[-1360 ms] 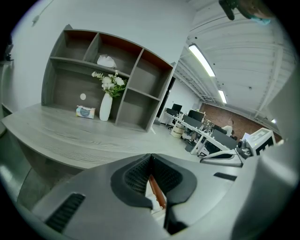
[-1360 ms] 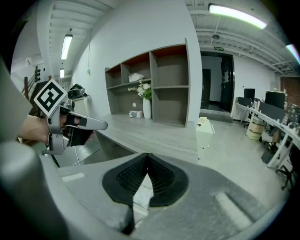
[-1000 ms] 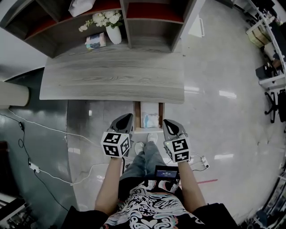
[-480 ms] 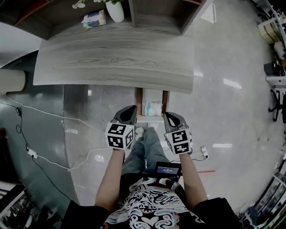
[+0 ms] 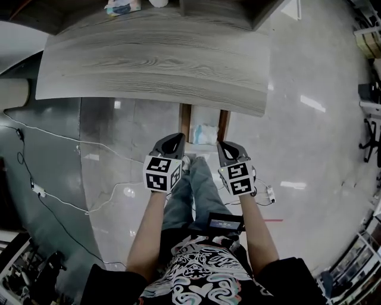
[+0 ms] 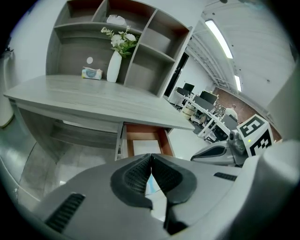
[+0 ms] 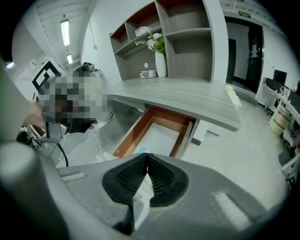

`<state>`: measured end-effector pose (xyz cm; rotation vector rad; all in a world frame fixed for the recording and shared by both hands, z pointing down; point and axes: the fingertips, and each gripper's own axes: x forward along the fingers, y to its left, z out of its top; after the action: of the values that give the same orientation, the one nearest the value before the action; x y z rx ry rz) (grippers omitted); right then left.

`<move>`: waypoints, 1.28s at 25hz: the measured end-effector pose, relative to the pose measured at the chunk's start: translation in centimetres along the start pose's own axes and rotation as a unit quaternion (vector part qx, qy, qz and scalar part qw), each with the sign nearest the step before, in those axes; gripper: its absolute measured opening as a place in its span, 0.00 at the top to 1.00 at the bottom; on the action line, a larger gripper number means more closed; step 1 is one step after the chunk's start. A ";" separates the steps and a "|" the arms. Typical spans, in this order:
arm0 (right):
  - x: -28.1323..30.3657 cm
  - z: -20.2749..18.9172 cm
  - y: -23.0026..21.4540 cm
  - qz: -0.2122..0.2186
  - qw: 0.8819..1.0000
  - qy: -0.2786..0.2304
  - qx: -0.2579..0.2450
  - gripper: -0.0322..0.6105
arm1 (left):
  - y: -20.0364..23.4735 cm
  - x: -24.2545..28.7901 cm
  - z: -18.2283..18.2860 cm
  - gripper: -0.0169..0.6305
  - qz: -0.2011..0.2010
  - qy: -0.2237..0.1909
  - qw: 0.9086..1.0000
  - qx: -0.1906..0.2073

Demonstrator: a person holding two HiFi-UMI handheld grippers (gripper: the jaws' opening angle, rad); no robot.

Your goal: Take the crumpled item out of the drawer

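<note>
Your drawer point(image 5: 185, 122) stands open under the surface point(image 5: 155, 65), and the crumpled item point(image 5: 203, 134) lies inside it near the front. Your left hand-held gripper point(image 5: 173, 140) and right hand-held gripper point(image 5: 224, 146) flank the drawer, each with its jaws together on nothing. A vase point(image 6: 114, 67) stands at the back of the surface.

Nothing legible.
The small dark waist-worn screen point(image 5: 225, 224) and the green sign over the doorway point(image 7: 240, 14) are too small to read.
</note>
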<state>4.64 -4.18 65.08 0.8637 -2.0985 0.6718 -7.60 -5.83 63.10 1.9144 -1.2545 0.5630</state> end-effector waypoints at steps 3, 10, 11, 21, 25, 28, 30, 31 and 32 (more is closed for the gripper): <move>0.7 -0.6 0.0 0.006 1.000 0.011 0.003 0.94 | 0.4 0.7 -0.6 0.96 0.006 0.005 1.000 -0.013; 2.8 -1.9 0.3 0.022 0.999 0.039 0.003 0.92 | -0.3 2.0 -2.7 0.96 0.001 0.047 0.999 0.025; 3.2 -1.9 0.5 0.027 0.999 0.043 0.003 0.92 | -0.3 2.3 -3.1 0.96 -0.001 0.053 0.998 0.022; 6.6 -3.5 1.5 0.041 0.995 0.082 -0.031 0.89 | -0.2 4.4 -6.9 0.96 -0.015 0.116 0.993 0.026; 7.4 -3.9 1.3 0.032 0.993 0.101 -0.047 0.87 | 0.0 4.7 -7.6 0.96 -0.017 0.124 0.992 0.023; 8.3 -4.1 1.2 0.024 0.992 0.114 -0.055 0.86 | 0.5 4.8 -7.8 0.96 -0.018 0.127 0.992 0.019; 8.8 -4.2 1.2 0.021 0.990 0.124 -0.058 0.86 | 0.7 5.0 -7.8 0.96 -0.019 0.124 0.992 0.009; 9.0 -4.3 1.2 0.018 0.990 0.129 -0.060 0.86 | 0.8 5.0 -7.7 0.96 -0.020 0.122 0.992 0.003; 9.2 -4.4 1.1 0.013 0.989 0.133 -0.064 0.86 | 0.9 5.0 -7.7 0.96 -0.021 0.121 0.992 -0.002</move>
<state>1.25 -3.70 74.77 0.6383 -1.8920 0.6225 -5.94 -2.77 71.69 1.8027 -1.0574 0.7450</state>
